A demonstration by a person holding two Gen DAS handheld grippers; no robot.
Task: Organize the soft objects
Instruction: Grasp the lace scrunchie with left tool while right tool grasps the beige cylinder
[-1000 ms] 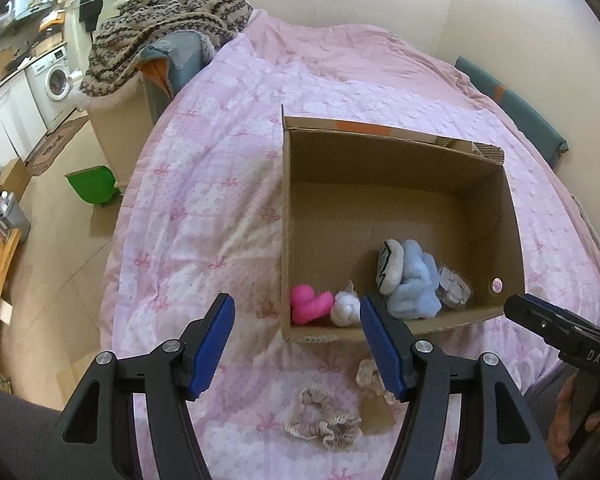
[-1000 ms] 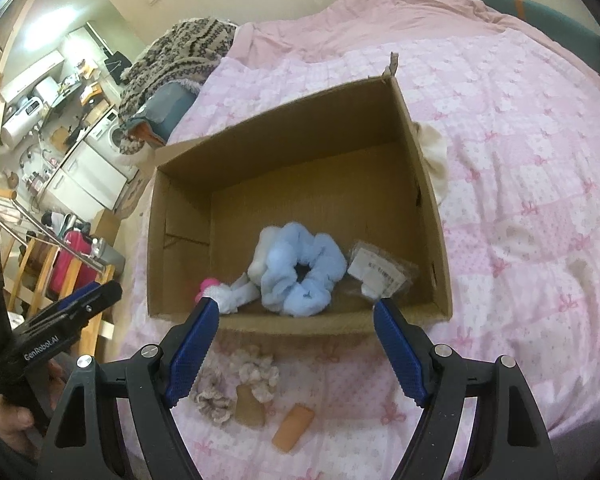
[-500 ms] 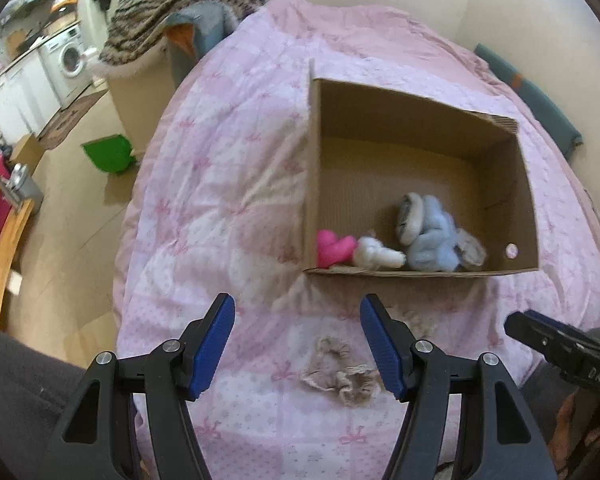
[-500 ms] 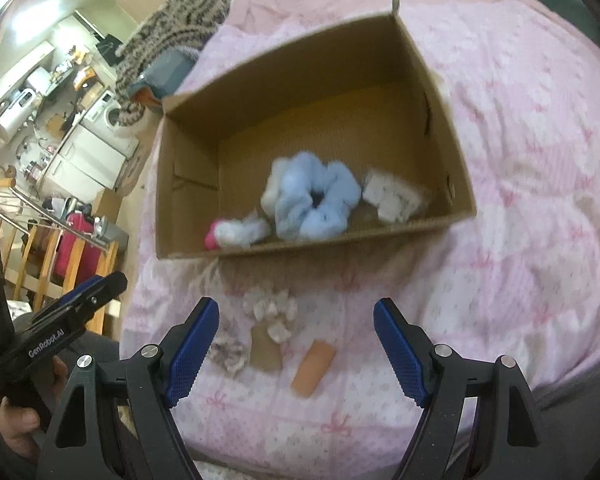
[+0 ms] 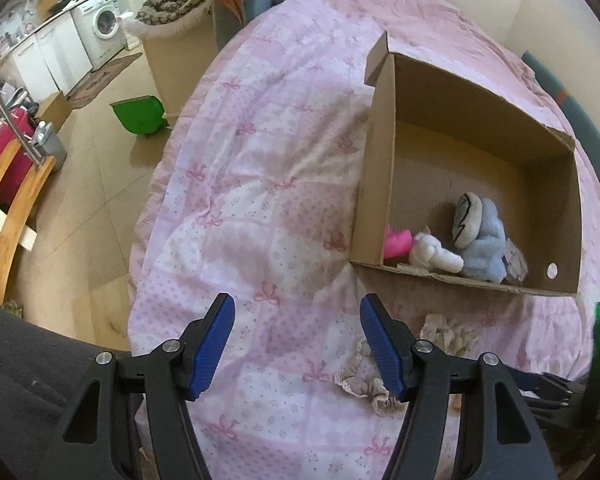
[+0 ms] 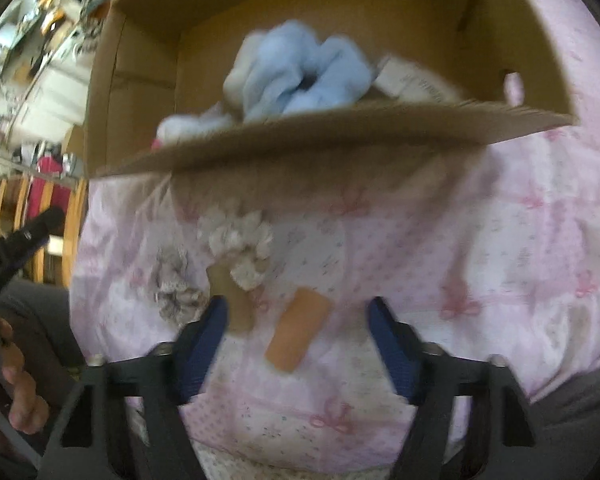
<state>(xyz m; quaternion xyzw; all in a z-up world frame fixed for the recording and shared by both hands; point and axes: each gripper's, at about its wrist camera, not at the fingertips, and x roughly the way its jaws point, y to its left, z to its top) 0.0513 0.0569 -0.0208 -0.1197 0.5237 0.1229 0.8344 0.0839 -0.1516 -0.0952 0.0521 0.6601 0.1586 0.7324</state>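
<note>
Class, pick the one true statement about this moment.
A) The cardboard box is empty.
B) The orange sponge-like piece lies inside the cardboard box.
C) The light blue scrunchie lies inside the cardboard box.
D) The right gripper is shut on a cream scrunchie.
C: the light blue scrunchie sits inside the cardboard box, near its front wall, beside a pink item.

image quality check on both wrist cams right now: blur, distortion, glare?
Left wrist view: sharp; heavy fisheye bend and dark corner vignette; cardboard box and beige scrunchie crisp; a green LED flares at the right edge. Right wrist view: strong motion blur; blue scrunchie, box rim and orange pad smeared, right gripper fingers soft.
</note>
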